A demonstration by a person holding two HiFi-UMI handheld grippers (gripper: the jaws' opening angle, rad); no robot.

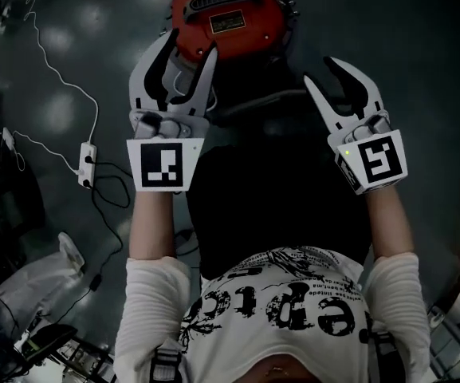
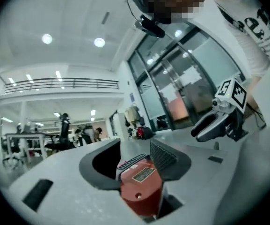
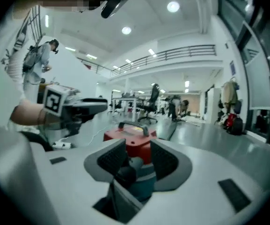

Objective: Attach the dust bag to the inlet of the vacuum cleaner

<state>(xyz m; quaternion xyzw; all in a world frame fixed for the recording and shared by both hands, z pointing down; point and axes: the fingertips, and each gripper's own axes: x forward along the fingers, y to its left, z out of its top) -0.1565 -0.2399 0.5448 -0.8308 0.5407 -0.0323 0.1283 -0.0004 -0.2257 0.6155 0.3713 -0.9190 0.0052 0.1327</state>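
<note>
Vacuum cleaner (image 1: pixel 226 18): sat red on the floor (image 1: pixel 389 22), far side.
Left gripper (image 1: pixel 188 48): jaws spread, empty, poised over it, likely for reaching.
Right gripper (image 1: pixel 325 74): jaws spread, empty, further right.

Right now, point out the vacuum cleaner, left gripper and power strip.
vacuum cleaner (image 1: pixel 228 6): head view, red top casing.
left gripper (image 1: pixel 190 41): head view, midway between its fingertips.
power strip (image 1: pixel 86 164): head view, its white body.

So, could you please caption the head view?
Open left gripper over red vacuum; open right gripper beside it.
</note>
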